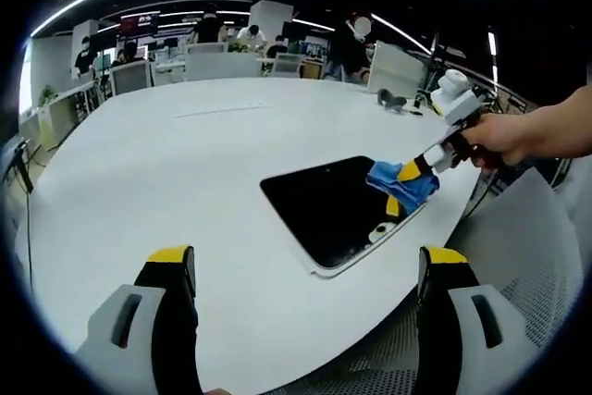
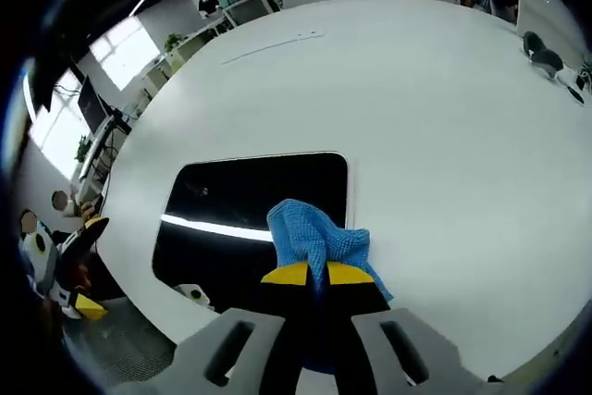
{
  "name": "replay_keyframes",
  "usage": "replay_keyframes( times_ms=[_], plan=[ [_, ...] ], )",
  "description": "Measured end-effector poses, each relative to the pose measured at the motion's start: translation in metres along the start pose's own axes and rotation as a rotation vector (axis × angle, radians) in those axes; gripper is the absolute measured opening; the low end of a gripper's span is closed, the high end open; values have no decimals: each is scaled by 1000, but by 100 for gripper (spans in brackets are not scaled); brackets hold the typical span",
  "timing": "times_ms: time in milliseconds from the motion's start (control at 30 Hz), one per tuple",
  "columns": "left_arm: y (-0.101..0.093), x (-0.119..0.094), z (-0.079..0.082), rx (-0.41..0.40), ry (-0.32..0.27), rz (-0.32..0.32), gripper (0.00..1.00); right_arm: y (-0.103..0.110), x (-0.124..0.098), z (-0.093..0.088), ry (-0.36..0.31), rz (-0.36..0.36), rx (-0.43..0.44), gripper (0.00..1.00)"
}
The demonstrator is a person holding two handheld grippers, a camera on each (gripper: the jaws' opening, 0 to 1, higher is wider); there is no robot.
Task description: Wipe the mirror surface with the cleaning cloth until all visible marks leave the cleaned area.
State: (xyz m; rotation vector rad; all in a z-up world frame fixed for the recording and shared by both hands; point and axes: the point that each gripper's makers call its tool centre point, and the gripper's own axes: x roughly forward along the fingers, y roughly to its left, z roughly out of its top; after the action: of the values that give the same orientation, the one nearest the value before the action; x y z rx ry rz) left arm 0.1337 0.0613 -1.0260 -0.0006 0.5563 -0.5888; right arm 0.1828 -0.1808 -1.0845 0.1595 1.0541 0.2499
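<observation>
A dark rectangular mirror [image 1: 328, 205] with a white rim lies flat on the white table near its edge. In the left gripper view, my right gripper [image 1: 410, 182] comes in from the right, held by a hand, shut on a blue cleaning cloth [image 1: 400, 182] that rests on the mirror's right part. In the right gripper view the blue cloth [image 2: 314, 238] is pinched between the yellow-tipped jaws of my right gripper [image 2: 318, 273], pressed on the mirror [image 2: 245, 205]. My left gripper [image 1: 305, 265] stands open above the table's near edge, well short of the mirror, holding nothing.
The large white table [image 1: 185, 164] stretches away behind the mirror. A small dark object [image 1: 392, 99] lies at its far right side. Desks, chairs and people fill the office beyond. A white mesh chair [image 1: 536, 265] stands by the table's near right edge.
</observation>
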Motion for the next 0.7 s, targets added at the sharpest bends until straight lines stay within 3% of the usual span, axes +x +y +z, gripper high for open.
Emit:
replay_keyframes(
  times_ms=[700],
  plan=[
    [-1,-1,0,-21,2,2,99,4,-14,-25,-1,15,43,0]
  ],
)
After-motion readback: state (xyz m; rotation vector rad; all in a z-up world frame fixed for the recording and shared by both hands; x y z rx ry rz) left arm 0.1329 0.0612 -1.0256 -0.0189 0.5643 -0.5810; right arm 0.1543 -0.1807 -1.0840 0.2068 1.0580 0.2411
